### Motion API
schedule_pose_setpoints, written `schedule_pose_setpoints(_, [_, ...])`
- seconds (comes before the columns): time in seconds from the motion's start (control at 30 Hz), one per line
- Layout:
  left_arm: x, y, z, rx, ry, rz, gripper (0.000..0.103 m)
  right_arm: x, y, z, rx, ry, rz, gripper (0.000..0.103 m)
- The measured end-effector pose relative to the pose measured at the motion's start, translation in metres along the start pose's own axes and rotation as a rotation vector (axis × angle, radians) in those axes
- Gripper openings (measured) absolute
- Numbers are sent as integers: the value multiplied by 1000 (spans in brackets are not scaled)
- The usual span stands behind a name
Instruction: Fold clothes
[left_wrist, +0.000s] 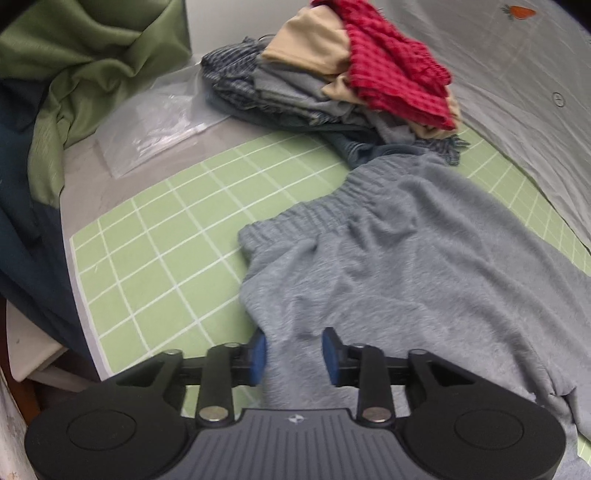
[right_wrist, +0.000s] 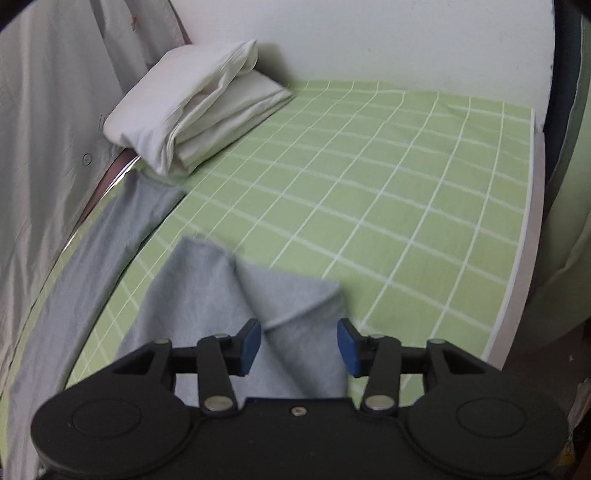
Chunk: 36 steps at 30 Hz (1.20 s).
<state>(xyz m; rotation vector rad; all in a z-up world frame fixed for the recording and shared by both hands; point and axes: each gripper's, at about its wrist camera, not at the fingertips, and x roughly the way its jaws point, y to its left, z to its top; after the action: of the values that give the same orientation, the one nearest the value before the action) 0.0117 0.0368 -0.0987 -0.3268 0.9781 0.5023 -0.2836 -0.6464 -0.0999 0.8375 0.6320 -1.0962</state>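
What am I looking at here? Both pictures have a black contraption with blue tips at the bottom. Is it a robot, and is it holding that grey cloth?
No robot: a person holds a two-finger gripper in each hand, each with its own camera. One picture looks along the left gripper, the other along the right gripper. Both stand open above grey trousers spread on a green checked sheet; neither grips them. A pile of unfolded clothes waits further back, and folded white bedding lies near the wall.
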Motion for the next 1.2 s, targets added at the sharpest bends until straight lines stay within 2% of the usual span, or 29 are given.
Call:
schedule_pose_setpoints(0.07, [-3, -6, 0, 11, -10, -1, 42, 6, 2, 4, -65, -13, -25, 49])
schedule_pose_setpoints(0.2, [-13, -19, -5, 41, -32, -1, 47, 9, 15, 5, -274, -39, -51, 48])
schedule_pose_setpoints(0.3, [-19, -27, -15, 75, -37, -6, 54, 9, 22, -3, -400, -42, -46, 48])
schedule_pose_setpoints(0.5, [-33, -45, -50, 174, -37, -21, 71, 10, 25, -15, -558, -36, 8, 45])
schedule_pose_setpoints(0.7, [-50, -62, -92, 272, -19, -66, 75, 9, 23, -19, -724, -30, 94, 44])
schedule_pose_setpoints(0.83, [-55, -75, -115, 340, -2, -88, 76, 8, 24, -20, -831, -42, 97, 46])
schedule_pose_setpoints(0.93, [-56, -85, -127, 369, 16, -101, 76, 5, 25, -17, -862, -64, 108, 51])
schedule_pose_setpoints(1.07, [-58, -99, -139, 405, 37, -126, 76, 7, 30, -18, -938, -68, 125, 51])
schedule_pose_setpoints(1.1, [-59, -103, -141, 417, 39, -133, 76, 10, 32, -20, -968, -61, 128, 48])
schedule_pose_setpoints(1.17, [-61, -110, -144, 436, 43, -146, 76, 14, 36, -22, -1016, -38, 131, 36])
schedule_pose_setpoints(1.2, [-63, -112, -145, 442, 42, -149, 76, 16, 38, -22, -1028, -24, 133, 24])
